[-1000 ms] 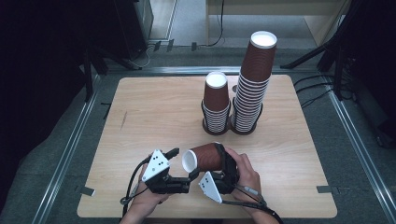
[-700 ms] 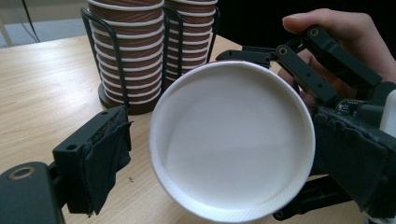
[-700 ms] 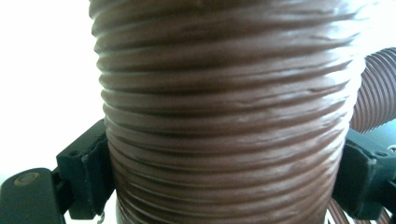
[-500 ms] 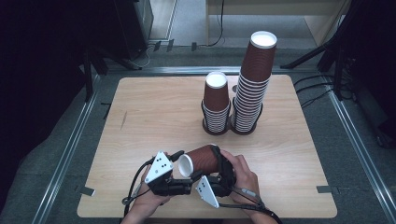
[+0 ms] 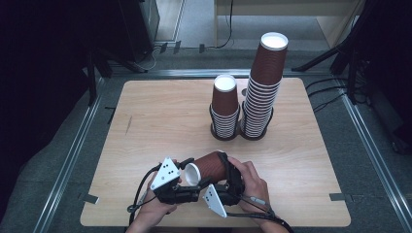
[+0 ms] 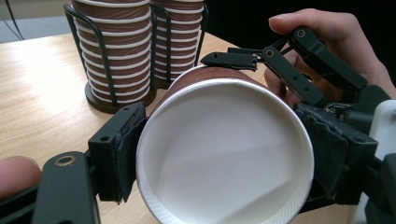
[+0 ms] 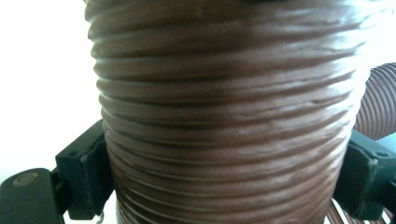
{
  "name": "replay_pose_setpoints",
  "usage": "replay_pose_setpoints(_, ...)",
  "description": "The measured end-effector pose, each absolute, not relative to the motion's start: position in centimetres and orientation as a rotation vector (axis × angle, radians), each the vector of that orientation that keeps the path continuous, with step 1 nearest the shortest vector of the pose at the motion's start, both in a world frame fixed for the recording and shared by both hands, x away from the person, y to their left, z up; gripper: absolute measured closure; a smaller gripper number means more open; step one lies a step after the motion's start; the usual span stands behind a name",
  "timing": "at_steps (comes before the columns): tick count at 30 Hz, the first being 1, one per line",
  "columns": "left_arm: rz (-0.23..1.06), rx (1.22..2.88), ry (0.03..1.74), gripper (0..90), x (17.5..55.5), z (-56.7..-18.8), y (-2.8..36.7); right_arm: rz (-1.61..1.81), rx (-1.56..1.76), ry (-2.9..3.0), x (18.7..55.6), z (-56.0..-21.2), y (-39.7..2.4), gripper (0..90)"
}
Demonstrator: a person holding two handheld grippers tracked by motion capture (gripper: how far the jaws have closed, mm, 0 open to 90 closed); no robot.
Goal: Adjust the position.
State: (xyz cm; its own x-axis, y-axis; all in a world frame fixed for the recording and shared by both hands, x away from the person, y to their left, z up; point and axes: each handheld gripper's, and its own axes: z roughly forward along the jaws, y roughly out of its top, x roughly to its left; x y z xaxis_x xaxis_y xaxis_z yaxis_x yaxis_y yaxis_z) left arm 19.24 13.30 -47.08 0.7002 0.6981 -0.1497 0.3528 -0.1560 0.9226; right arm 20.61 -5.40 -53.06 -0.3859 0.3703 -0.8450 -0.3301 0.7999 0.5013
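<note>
Left claw (image 5: 187, 180), at the near edge of the wooden surface (image 5: 160, 121), has its jaws just closed in on the white rim of a brown paper cup (image 5: 209, 167); in the left gripper view the padded jaws press the rim (image 6: 224, 154) from both sides, so the claw pinches the cup at its mouth. Right claw (image 5: 228, 170) clamps the same cup farther along its ribbed body; in the right gripper view the brown wall (image 7: 224, 116) stands between the two black jaws, which bear on it at either side. The cup lies roughly level between the two claws, raised off the surface, its open mouth turned left and slightly near, its base pointing right and far. A hand (image 5: 250, 187) wraps the right claw from the right; the other hand (image 5: 155, 208) comes up from the near edge under the left claw, and a grey three-cornered plate (image 5: 165, 174) tops that claw. Well apart, toward the far side and right of centre, two stacks of brown cups stand upright in black wire holders: a shorter stack (image 5: 225, 107) on the left, a taller stack (image 5: 262, 87) just beside it on the right, the two holders touching or nearly so. In the left gripper view both stacks (image 6: 116, 46) show behind the held cup.
</note>
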Motion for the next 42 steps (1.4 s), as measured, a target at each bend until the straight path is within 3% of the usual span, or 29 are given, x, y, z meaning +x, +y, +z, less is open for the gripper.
replay_pose_setpoints(14,0.365,1.771,0.829,22.0,19.2,-47.0,13.5,0.794,0.053,1.82,20.5,-53.3,-5.5,7.2)
replay_pose_setpoints(21,0.37,1.762,0.828,22.5,19.5,-46.8,14.2,0.828,0.118,1.845,20.5,-53.0,-5.9,0.1)
replay_pose_setpoints(42,0.472,1.615,0.898,22.4,19.8,-46.4,16.7,1.052,0.418,1.853,21.4,-52.1,-7.6,0.1)
